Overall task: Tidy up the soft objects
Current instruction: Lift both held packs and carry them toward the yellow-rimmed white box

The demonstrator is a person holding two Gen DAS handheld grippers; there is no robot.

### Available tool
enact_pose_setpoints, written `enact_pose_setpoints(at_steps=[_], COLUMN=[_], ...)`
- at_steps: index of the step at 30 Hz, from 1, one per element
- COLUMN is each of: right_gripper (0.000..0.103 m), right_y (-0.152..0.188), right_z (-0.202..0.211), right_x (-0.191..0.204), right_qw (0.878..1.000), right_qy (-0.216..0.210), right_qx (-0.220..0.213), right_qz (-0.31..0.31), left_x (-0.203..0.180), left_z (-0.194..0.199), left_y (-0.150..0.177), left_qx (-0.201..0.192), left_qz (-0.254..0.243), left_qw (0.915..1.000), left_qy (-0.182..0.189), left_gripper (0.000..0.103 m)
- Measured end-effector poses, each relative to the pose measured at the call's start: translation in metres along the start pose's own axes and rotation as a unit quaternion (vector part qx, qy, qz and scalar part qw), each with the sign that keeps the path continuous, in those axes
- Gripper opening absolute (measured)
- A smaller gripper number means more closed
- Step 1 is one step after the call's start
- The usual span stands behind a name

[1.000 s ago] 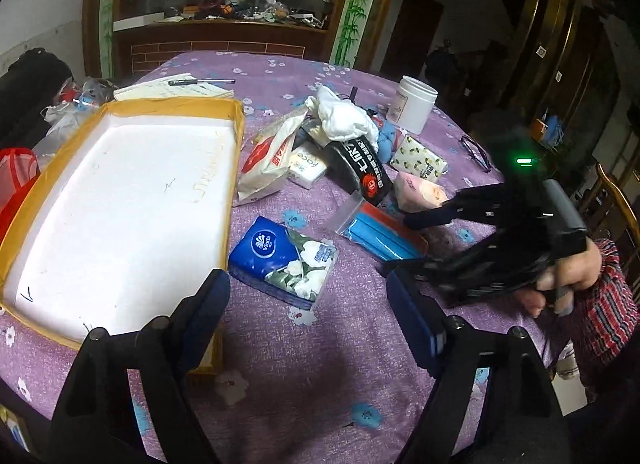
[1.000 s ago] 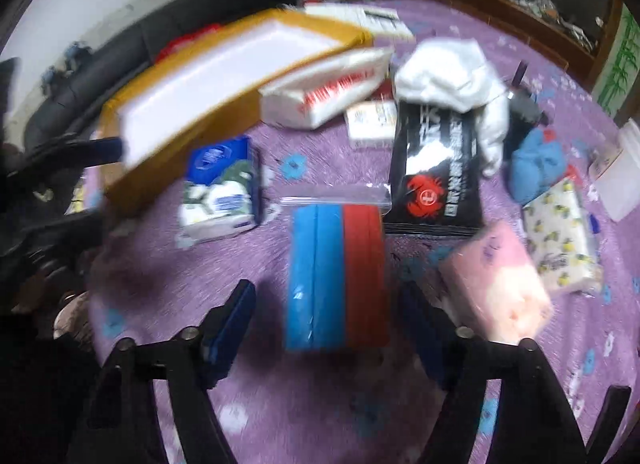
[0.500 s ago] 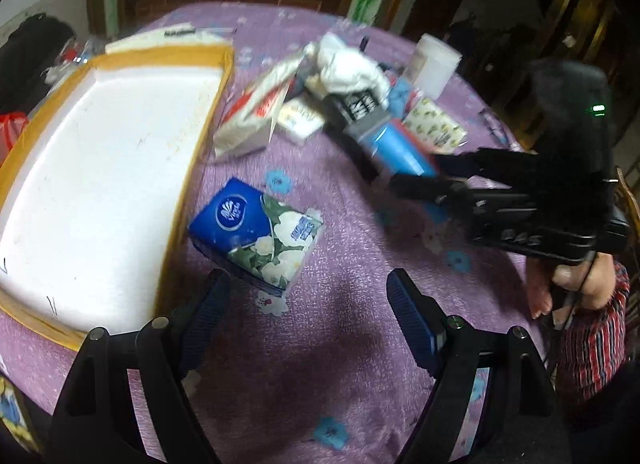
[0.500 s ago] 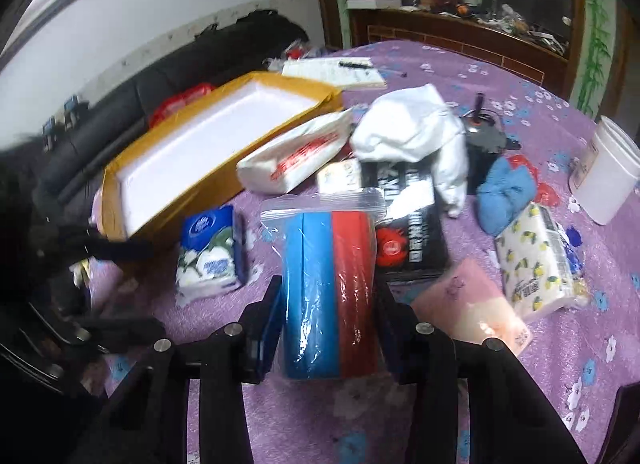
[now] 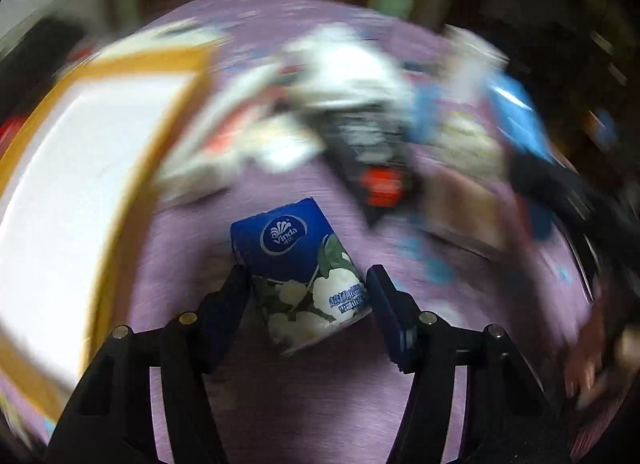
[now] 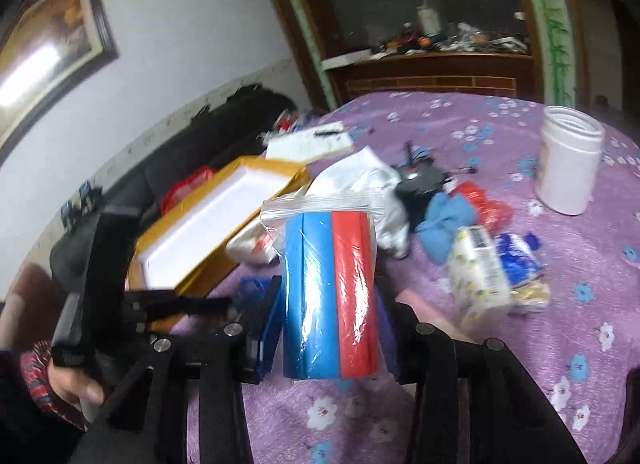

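The right gripper (image 6: 330, 328) is clamped on a clear zip bag (image 6: 330, 288) of smooth blue and red foam blocks, glossy film wrinkled over them, held upright above the desk (image 6: 500, 404). The left gripper (image 5: 306, 296) straddles a soft tissue pack (image 5: 298, 264), blue with white flowers, lying on the purple flowered cloth; its jaws are closing, the left pad seemingly at the pack's edge and the right pad just beside it, though blur makes contact hard to judge.

A shallow tray (image 6: 276, 172), white inside with a mustard rim, sits just left of the pack with a strip of bare cloth between. Beyond lie a crumpled white bag (image 6: 360, 172), a blue cloth bundle (image 6: 448, 224), a lemon-print pack (image 6: 480, 276) and a white plastic jar (image 6: 570, 168), standing apart near the desk's far right. The cloth nearest the camera, right of the bag, is open.
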State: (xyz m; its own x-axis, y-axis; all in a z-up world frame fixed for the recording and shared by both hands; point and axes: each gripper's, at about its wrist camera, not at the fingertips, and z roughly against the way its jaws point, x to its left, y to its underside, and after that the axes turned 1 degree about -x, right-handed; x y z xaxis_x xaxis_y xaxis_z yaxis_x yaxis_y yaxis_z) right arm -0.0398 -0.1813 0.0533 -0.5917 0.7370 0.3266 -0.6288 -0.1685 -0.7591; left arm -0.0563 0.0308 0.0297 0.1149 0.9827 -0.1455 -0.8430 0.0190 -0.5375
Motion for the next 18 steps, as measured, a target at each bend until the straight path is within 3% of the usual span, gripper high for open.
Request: enact_pose_setpoints(at_steps=[3,5,8,10,11,13,14,18], right_gripper=[0.044,0.044,0.044,0.044,0.044,0.044,0.044,0.044], right_y=[-0.004,-0.004,-0.002,-0.001,0.0,0.002,0.004,0.009], right_z=[0.009,0.01,0.007,0.004,0.001,-0.004,-0.007,-0.016], right_x=[-0.006,-0.007,-0.005,-0.002,-0.002,-0.001,-0.001,0.007], right_qw=[1.0,1.0,1.0,1.0,1.0,1.0,1.0,0.999], right_qy=[0.0,0.001,0.0,0.002,0.003,0.006,0.008,0.021], right_qx=[-0.018,-0.017,-0.009,-0.003,0.003,0.013,0.018,0.031], right_qz=[-0.014,-0.014,-0.01,-0.005,-0.003,-0.001,0.001,0.023], left_x=[-0.008,-0.002,0.006,0.007,0.008,0.01,0.011,0.01], left_z=[0.009,0.006,0.0,-0.006,-0.01,-0.019,-0.021,-0.017], left_y=[0.005,0.004,0.003,0.004,0.004,0.003,0.005,0.006], left_qx=[-0.019,-0.011,0.003,0.013,0.021,0.027,0.021,0.0], left_qz=[-0.055,-0.048,-0.032,-0.031,-0.025,-0.013,-0.013,-0.003], left_qw=[0.9981,0.9982,0.9991,0.9987,0.9987,0.9992,0.9992,0.9997], left_qy=[-0.019,-0.034,-0.026,-0.039,-0.039,-0.027,-0.031,-0.026], left_gripper=[0.06,0.06,0.062,0.073,0.074,0.072,0.061,0.058])
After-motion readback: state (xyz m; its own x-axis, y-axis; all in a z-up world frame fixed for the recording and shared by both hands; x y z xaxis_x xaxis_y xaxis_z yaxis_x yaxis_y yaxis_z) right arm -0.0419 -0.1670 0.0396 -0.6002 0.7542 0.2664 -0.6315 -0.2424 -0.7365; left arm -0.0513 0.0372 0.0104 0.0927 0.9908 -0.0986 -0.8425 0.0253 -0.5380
